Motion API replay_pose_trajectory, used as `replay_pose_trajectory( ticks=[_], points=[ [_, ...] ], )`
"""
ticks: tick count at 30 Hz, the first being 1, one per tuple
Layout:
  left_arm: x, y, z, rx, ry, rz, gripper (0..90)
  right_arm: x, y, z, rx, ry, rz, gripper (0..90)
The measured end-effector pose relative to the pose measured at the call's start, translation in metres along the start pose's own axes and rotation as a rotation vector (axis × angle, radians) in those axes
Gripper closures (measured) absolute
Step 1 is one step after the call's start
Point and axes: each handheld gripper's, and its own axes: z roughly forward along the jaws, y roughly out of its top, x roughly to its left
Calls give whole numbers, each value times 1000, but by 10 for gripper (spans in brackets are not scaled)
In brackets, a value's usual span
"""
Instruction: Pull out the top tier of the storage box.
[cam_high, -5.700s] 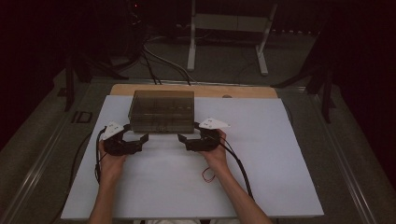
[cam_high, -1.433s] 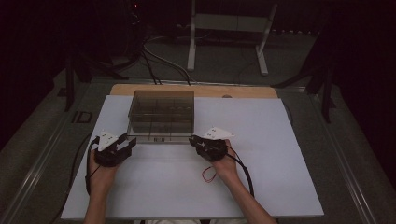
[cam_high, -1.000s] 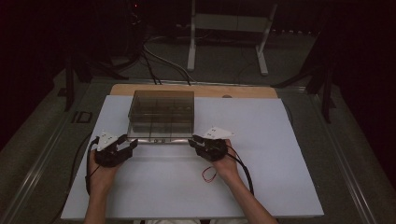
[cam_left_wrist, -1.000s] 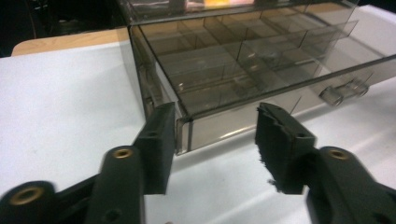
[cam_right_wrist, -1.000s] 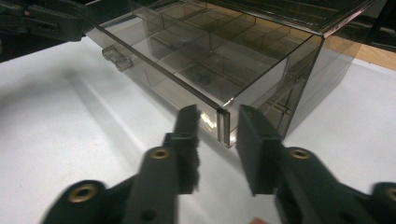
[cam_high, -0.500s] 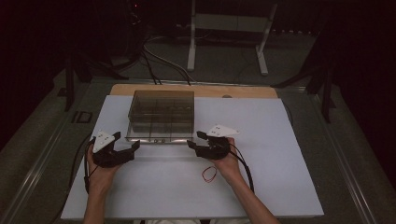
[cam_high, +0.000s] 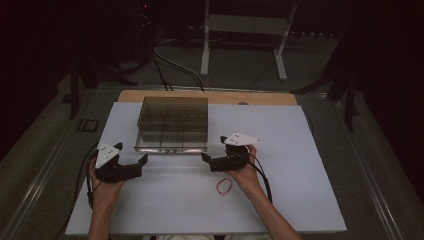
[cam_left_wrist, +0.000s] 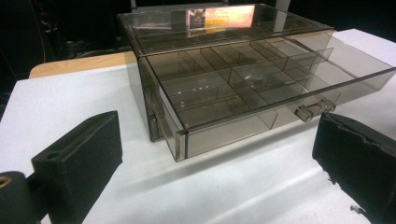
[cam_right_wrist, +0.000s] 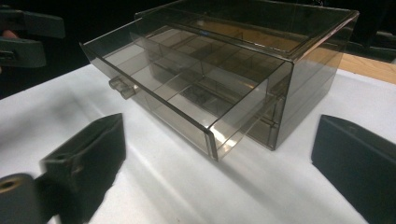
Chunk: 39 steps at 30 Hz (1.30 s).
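A smoked-plastic organizer box (cam_high: 173, 117) is sitting toward the far side of a white board (cam_high: 280, 200) on the table, its drawer (cam_left_wrist: 261, 93) standing pulled out toward the person, divided compartments showing through the clear walls. The drawer's two small knobs (cam_left_wrist: 312, 108) are facing the near edge of the board.

The left gripper (cam_high: 131, 167) is hovering just off the drawer's left front corner, its black jaws having just been opening and now standing spread wide with nothing between them (in the left gripper view the corner lies ahead of the gap, apart from both pads). The right gripper (cam_high: 210, 159) is hanging near the drawer's right front corner, its jaws likewise having just been opening and now gaping wide, gripping nothing.

A red rubber band (cam_high: 224, 186) is lying on the board just beside the right hand (cam_high: 245, 172). A strip of bare wooden tabletop (cam_high: 260, 97) is showing beyond the board's far edge.
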Motion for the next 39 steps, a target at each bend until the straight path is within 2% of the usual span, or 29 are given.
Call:
replay_pose_trajectory(
  ticks=[4, 11, 18, 30, 31, 32, 39],
  points=[
    [-2, 0, -2, -13, 10, 12, 32, 0, 1, -3, 0, 3, -3, 8],
    [-5, -5, -9, -30, -29, 8, 32, -4, 4, -9, 5, -1, 0, 9],
    [-4, -6, -13, -47, -37, 6, 33, -7, 6, -14, 8, -6, -2, 9],
    [-6, -6, -15, -63, -48, 12, 33, -8, 7, -21, 51, -5, -29, 9],
    [-7, -7, -18, -67, -24, 34, 33, -8, 6, -21, 59, -5, -32, 10],
    [-7, -7, -19, -70, -22, 37, 33, -8, 6, -22, 69, -4, -35, 10],
    [-6, -9, -24, -89, -32, 33, 33, -8, 7, -28, 92, -5, -60, 20]
  ],
)
